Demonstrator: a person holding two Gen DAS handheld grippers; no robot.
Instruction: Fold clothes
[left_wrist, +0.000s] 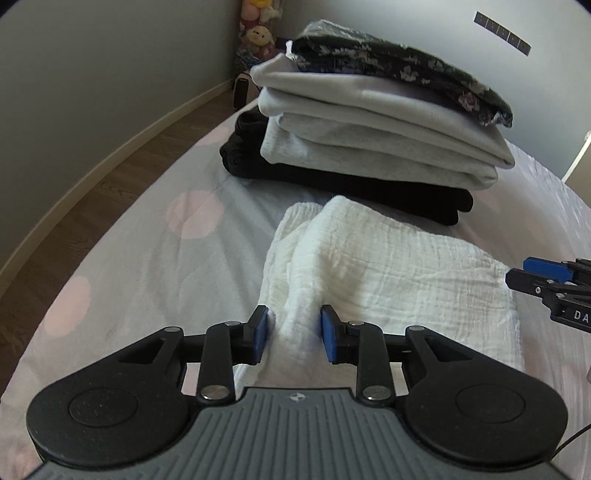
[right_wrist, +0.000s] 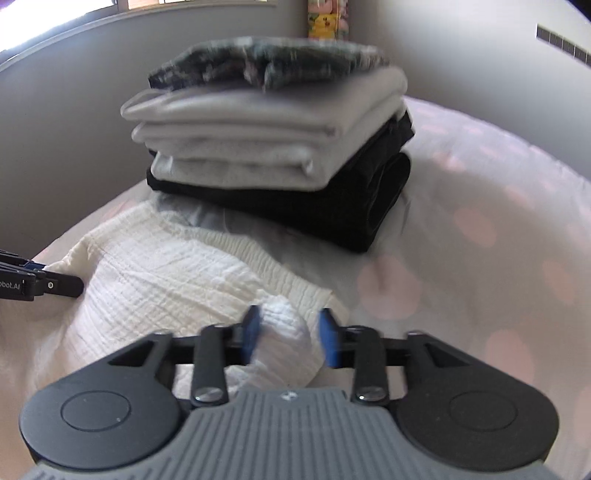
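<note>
A white crinkled garment (left_wrist: 388, 258) lies folded on the bed in front of a stack of folded clothes (left_wrist: 369, 122). In the left wrist view my left gripper (left_wrist: 294, 332) is shut on a raised fold at the garment's near edge, a blue pad on each side. My right gripper (left_wrist: 532, 277) shows at the garment's right end. In the right wrist view, which is blurred, my right gripper (right_wrist: 290, 336) holds a bunched corner of the white garment (right_wrist: 166, 266) between its pads. My left gripper (right_wrist: 55, 286) touches the far left end.
The stack (right_wrist: 266, 122) has black items at the bottom, grey-white ones above and a dark floral piece on top. The bed sheet (left_wrist: 147, 258) is pale with pink dots. Wooden floor (left_wrist: 92, 177) and a wall lie left of the bed. Plush toys (left_wrist: 258, 33) stand in the corner.
</note>
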